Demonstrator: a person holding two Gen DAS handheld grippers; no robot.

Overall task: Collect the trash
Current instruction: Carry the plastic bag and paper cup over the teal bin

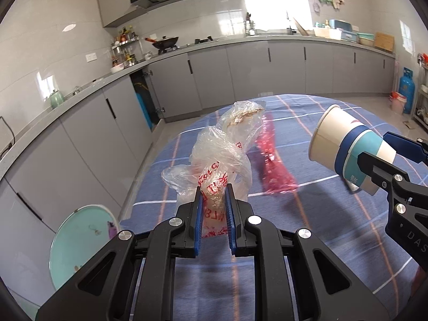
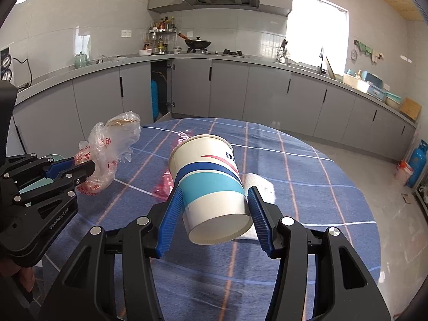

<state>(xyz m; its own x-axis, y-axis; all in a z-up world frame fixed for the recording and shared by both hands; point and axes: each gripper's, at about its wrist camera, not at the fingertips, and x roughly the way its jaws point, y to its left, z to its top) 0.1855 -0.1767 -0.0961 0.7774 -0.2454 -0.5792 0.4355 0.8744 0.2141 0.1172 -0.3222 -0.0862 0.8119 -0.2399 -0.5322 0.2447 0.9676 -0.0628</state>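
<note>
My left gripper [image 1: 214, 187] is shut on a crumpled clear plastic bag [image 1: 227, 147] with red print and food scraps inside, held above the table; the bag also shows in the right wrist view [image 2: 109, 144]. My right gripper [image 2: 214, 195] is shut on a paper cup [image 2: 211, 184] with blue and teal bands, tilted with its mouth pointing away, held above the table; the cup also shows in the left wrist view [image 1: 347, 144]. A red plastic wrapper [image 1: 272, 157] lies on the blue plaid tablecloth [image 1: 307, 214]. A white crumpled tissue [image 2: 260, 187] lies behind the cup.
A round table with the blue plaid cloth [image 2: 307, 174] fills the foreground. A teal round stool or bin lid [image 1: 80, 240] stands at the lower left. Grey kitchen cabinets [image 2: 240, 88] run behind. A blue gas cylinder [image 2: 417, 160] stands at the right.
</note>
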